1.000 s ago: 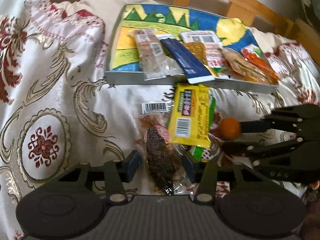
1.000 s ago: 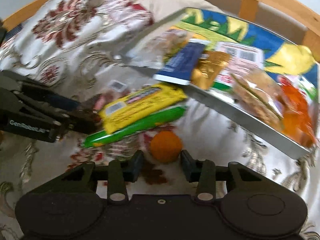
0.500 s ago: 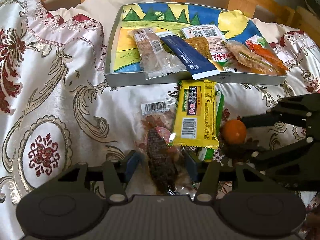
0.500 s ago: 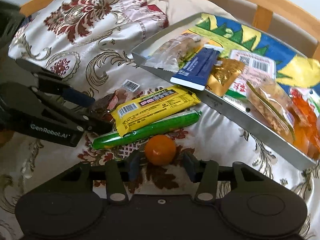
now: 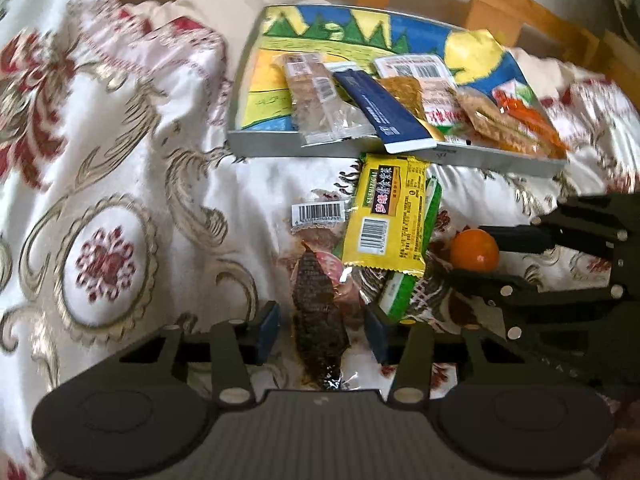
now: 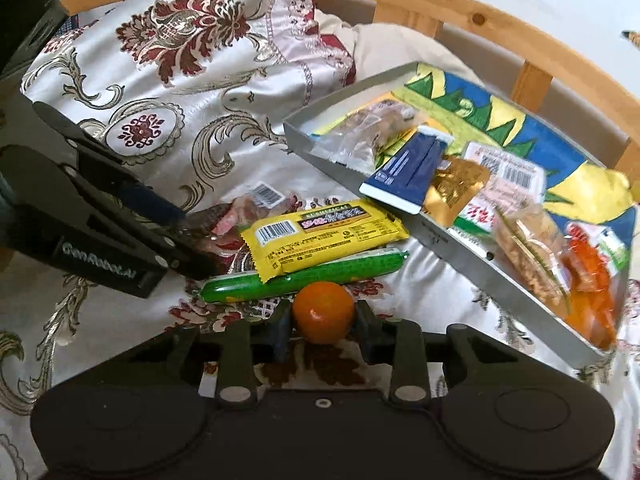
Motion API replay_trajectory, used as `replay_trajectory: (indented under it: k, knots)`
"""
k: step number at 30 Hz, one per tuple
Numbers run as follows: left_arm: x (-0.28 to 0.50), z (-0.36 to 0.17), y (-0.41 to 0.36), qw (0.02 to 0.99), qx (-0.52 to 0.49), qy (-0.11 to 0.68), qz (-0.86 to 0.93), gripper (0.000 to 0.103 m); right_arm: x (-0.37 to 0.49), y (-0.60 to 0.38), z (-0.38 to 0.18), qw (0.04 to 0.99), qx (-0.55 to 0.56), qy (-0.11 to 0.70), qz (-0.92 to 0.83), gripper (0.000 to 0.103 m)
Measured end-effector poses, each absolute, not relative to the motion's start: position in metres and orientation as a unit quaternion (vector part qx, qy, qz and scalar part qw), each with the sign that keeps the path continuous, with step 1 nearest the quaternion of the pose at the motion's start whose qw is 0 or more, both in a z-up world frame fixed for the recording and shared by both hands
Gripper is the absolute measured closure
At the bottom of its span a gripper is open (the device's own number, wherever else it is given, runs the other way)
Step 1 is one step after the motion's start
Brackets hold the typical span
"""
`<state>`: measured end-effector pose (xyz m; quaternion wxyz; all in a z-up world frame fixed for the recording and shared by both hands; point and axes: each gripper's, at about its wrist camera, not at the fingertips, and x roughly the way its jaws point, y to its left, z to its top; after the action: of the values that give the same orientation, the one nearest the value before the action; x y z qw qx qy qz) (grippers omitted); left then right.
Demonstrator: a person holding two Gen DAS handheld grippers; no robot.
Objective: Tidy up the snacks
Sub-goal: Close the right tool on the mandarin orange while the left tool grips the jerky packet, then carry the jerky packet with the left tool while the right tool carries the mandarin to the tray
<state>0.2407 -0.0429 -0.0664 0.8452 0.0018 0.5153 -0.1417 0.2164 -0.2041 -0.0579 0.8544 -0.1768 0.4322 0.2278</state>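
Note:
A small orange (image 6: 323, 312) lies on the patterned cloth, and my right gripper (image 6: 323, 326) is shut on it; it also shows in the left wrist view (image 5: 475, 250). My left gripper (image 5: 320, 328) is open, its fingers on either side of a clear packet of dark dried meat (image 5: 318, 320). A yellow snack bar (image 5: 386, 218) lies over a green sausage stick (image 6: 304, 276). A shallow metal tray (image 5: 272, 146) with a painted bottom holds several snack packets, among them a dark blue one (image 5: 382, 110).
A patterned pillow (image 6: 192, 36) lies at the left. A wooden rail (image 6: 460, 12) runs along the back behind the tray. The floral cloth (image 5: 120, 200) covers the whole surface.
My right gripper has moved forward and closed on the orange. My left gripper stays open around the dried meat packet, with the view shifted slightly.

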Motion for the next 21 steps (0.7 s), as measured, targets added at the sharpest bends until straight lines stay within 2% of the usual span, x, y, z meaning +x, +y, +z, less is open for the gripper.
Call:
replay_trajectory:
  k: [7,21]
  knots:
    - [0.229,-0.052,-0.02,0.845,-0.095,0.515,-0.111,0.053,0.207,-0.214,-0.029,0.884,-0.151,0.39,0.208,0.068]
    - [0.218,0.01,-0.028,0.928,-0.089,0.357,-0.057,0.053,0.203,-0.228,0.03,0.94,-0.088,0.273,0.185,0.068]
